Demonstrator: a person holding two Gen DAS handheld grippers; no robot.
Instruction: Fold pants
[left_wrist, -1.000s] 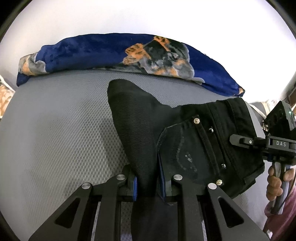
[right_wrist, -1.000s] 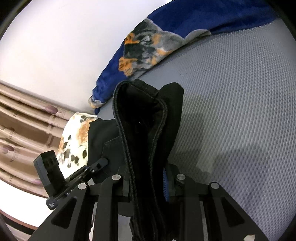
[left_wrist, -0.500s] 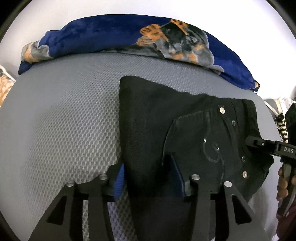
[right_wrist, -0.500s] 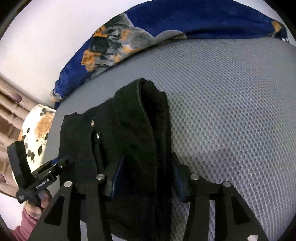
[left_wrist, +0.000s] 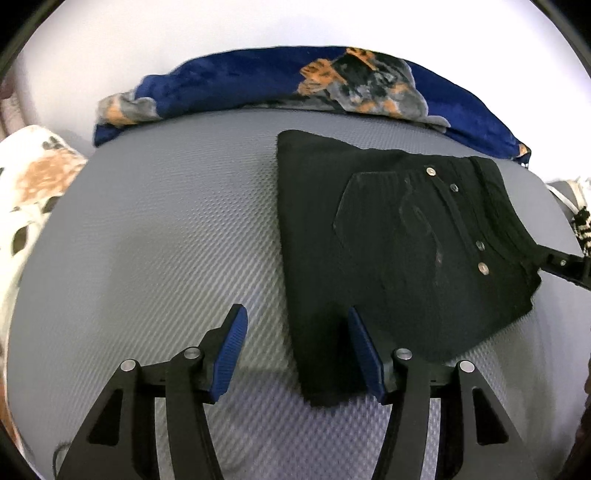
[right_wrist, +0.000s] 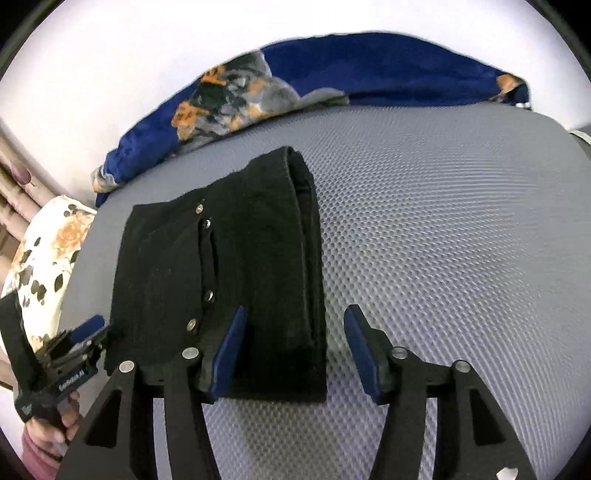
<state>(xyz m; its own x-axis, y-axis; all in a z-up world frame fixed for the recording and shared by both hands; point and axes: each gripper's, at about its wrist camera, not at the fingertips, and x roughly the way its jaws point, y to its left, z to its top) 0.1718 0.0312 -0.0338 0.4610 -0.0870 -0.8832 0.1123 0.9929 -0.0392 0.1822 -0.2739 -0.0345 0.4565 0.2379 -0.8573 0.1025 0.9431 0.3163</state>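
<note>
Two pairs of tongs stand over one folded bundle: the black jeans (left_wrist: 399, 236) lie flat on the grey textured mattress (left_wrist: 155, 236), toward its far edge, just short of the blue patterned blanket (left_wrist: 258, 81) heaped along that edge. Both the left gripper (left_wrist: 295, 350) and the right gripper (right_wrist: 295, 350) have their jaws spread and opening wider; the blue pads press on nothing. A near corner of the denim sits in each gap, yet the cloth rests on the mattress rather than in any grip. Seen from the left wrist, the bundle lies ahead and to the right, its near narrow corner reaching back between the fingers beside the right-hand pad (left_wrist: 364, 354). Seen from the right wrist, it lies ahead and to the left, the thick rolled waistband side running straight away from the tongs, close by the left-hand pad (right_wrist: 229, 350). So the long axis of the bundle runs from near edge to far edge of the mattress, and the two hands flank its near end, about equally close. The fold looks finished or nearly so; any further halving would, I judge, carry that near end toward the far one.
</note>
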